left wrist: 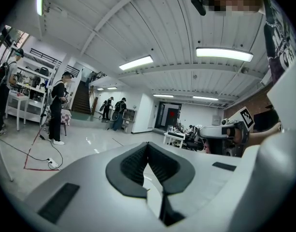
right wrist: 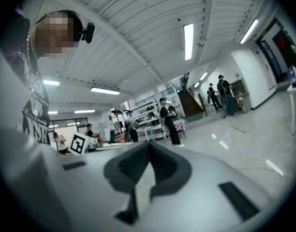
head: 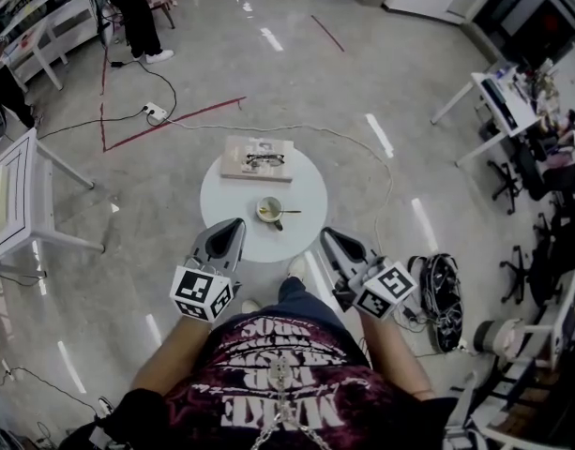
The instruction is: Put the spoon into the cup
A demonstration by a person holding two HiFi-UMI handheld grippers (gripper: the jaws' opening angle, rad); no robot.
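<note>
Round white table (head: 233, 216), standing on a glossy grey floor (head: 400, 82). On it:
- at the far edge, a flat book (head: 240, 165) with glasses (head: 264, 159) on top
- near the centre, a cup (head: 268, 209)
- a spoon (head: 291, 212) at the cup's right rim

Your table (head: 226, 240) is white and the cup (head: 268, 210) cream. Your left gripper (head: 233, 225) and right gripper (head: 327, 235) are grey with black-and-white square markers. Red tape (head: 179, 118) lies at eleven o'clock.

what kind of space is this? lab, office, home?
Probably an open lab or workshop hall, not a home: red tape lines and a power strip on the polished floor, white desks with office chairs at right, storage shelves upper left.
</note>
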